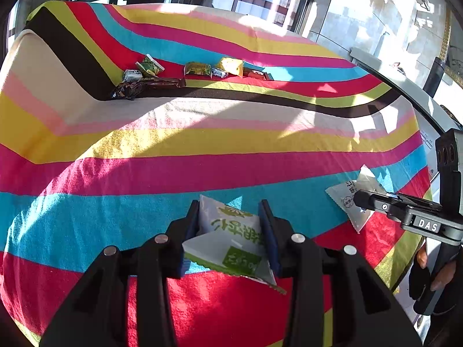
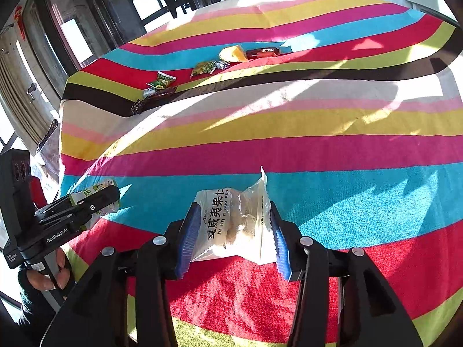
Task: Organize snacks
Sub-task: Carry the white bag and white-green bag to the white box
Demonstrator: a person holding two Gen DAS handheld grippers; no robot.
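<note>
My left gripper [image 1: 230, 211] is shut on a white and green snack packet [image 1: 231, 231], held just above the striped cloth at its near edge. In the right wrist view that gripper [image 2: 111, 192] shows at the far left with the packet [image 2: 86, 195] in it. My right gripper [image 2: 234, 206] stands open around a white packet of pale round pieces [image 2: 231, 225] that rests on the cloth between the blue pads [image 2: 188, 231]. From the left wrist view, the right gripper [image 1: 358, 198] sits over that white packet [image 1: 343, 199] at the right edge.
A striped towel [image 1: 202, 144] covers the table. Several small snacks lie in a row at the far side: green packets [image 1: 149, 66], a yellow one [image 1: 231, 66], a red bar [image 1: 256, 73] and a dark wrapper [image 1: 150, 85]. A grey ledge [image 1: 390, 78] runs along the right.
</note>
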